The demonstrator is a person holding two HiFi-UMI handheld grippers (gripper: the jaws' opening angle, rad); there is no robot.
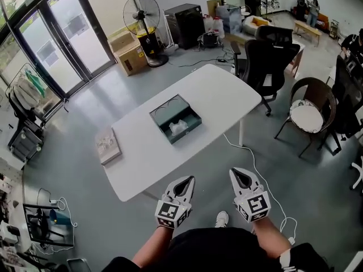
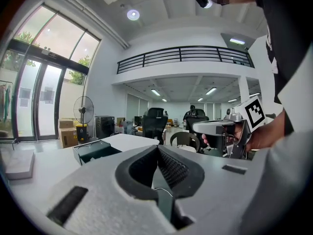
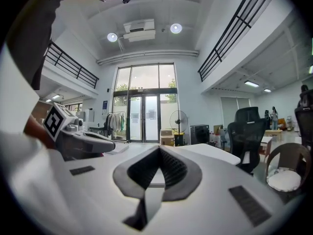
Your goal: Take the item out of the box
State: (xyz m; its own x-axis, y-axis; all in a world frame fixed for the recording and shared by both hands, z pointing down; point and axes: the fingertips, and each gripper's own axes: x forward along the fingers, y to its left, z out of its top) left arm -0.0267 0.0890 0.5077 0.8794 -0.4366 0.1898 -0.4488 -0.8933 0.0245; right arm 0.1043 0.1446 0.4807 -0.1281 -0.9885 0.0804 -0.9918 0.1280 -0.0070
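Observation:
A dark green open box (image 1: 160, 114) lies in the middle of the white table (image 1: 215, 89), with a pale, clear-wrapped item (image 1: 178, 127) inside it. My left gripper (image 1: 190, 179) and right gripper (image 1: 237, 171) hang side by side in front of the table's near edge, well short of the box. Each has its jaws shut with nothing between them. The left gripper view looks past its closed tips (image 2: 157, 147) at the box (image 2: 93, 151) on the left, with the right gripper to its right. In the right gripper view the tips (image 3: 158, 147) meet over the table edge.
A flat beige case (image 1: 108, 146) lies on the table's left end. Black office chairs (image 1: 266, 55) and a round chair with a white cushion (image 1: 309, 115) stand right of the table. A white cable (image 1: 258, 169) runs over the floor. A fan (image 1: 142, 16) and cardboard boxes (image 1: 129, 52) stand beyond.

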